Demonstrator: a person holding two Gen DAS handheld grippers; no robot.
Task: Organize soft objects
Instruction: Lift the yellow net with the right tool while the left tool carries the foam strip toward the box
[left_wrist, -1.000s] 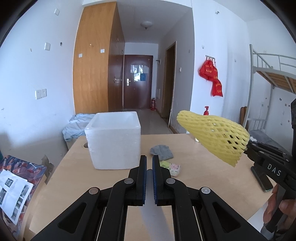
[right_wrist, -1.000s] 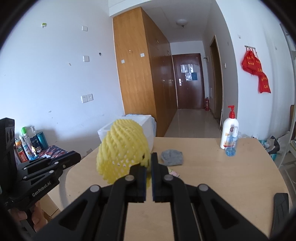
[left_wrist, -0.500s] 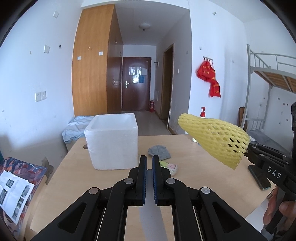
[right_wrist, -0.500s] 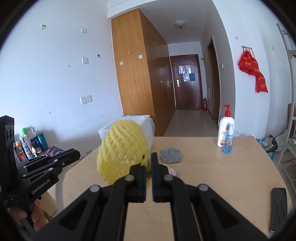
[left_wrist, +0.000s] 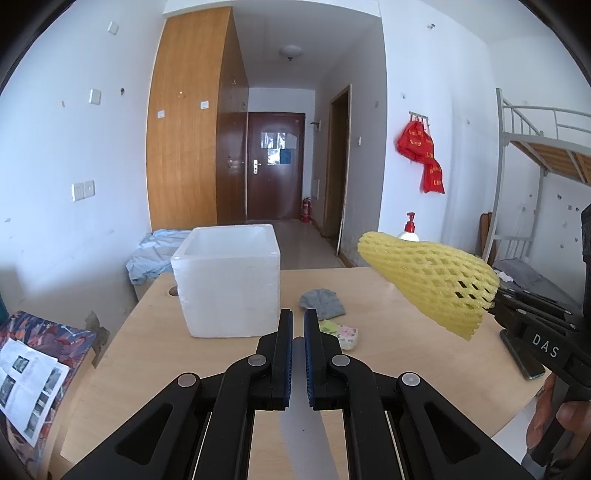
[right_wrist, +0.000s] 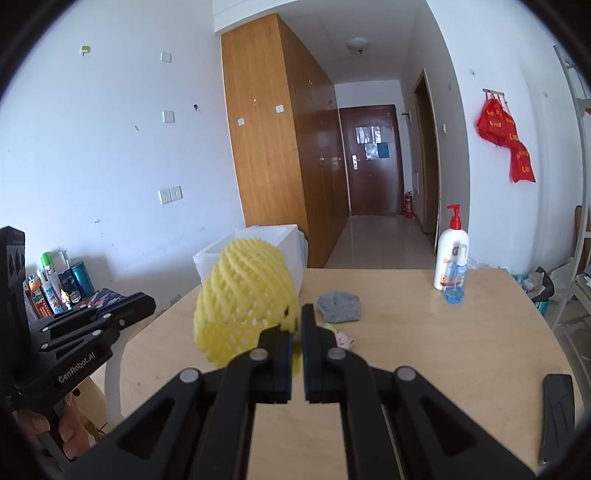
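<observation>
Right tongs (right_wrist: 297, 325) clamp a yellow foam net (right_wrist: 245, 295) above the desk (right_wrist: 424, 343).
Left tongs (left_wrist: 298, 328) closed, empty, near the white box (left_wrist: 229, 284).

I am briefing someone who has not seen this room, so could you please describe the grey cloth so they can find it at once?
Start at the wooden table with the white foam box. Just right of the box lies the grey cloth, crumpled flat on the tabletop. Its plain grey sets it apart from the pale patterned cloth lying nearer the camera.
</observation>
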